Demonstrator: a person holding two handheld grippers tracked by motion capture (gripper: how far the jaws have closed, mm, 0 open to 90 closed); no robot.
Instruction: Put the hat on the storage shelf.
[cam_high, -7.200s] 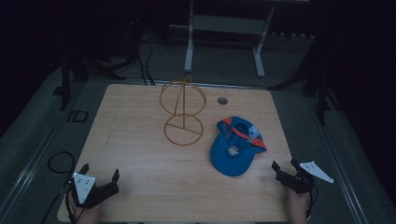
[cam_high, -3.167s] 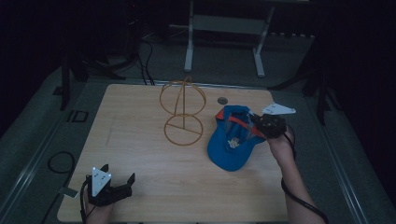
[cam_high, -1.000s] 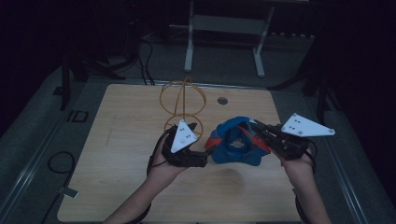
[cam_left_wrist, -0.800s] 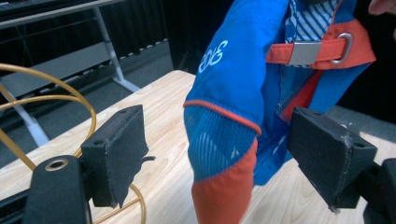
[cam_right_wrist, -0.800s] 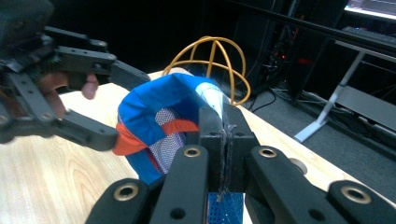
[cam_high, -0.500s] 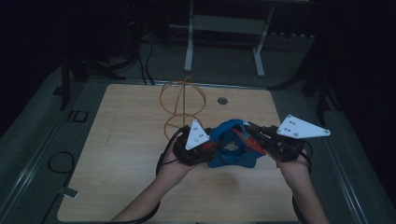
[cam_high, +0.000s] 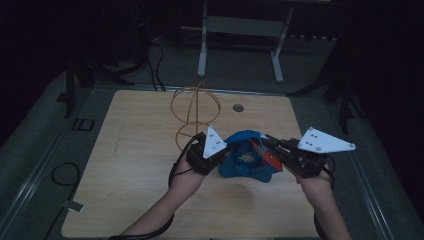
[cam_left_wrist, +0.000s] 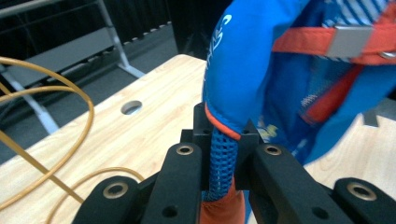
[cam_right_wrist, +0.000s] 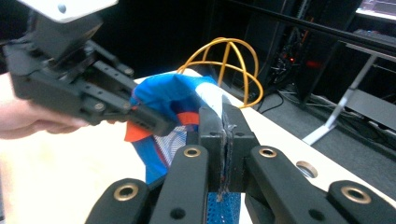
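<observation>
The person is holding a blue cap (cam_high: 246, 159) lifted just above the table (cam_high: 125, 165), between the two grippers and just in front of a gold wire stand (cam_high: 194, 115). The left gripper (cam_left_wrist: 223, 161) is clamping the cap's mesh edge, its jaws having just been closing onto the fabric; the right gripper (cam_right_wrist: 226, 140) is pinching the opposite edge, jaws tight on the cloth. The step in hand is likely spreading the cap to seat it over the wire stand, so both grips should be staying firm while the hands are keeping the opening stretched evenly and level. The wire stand is carrying nothing; no other container is showing.
</observation>
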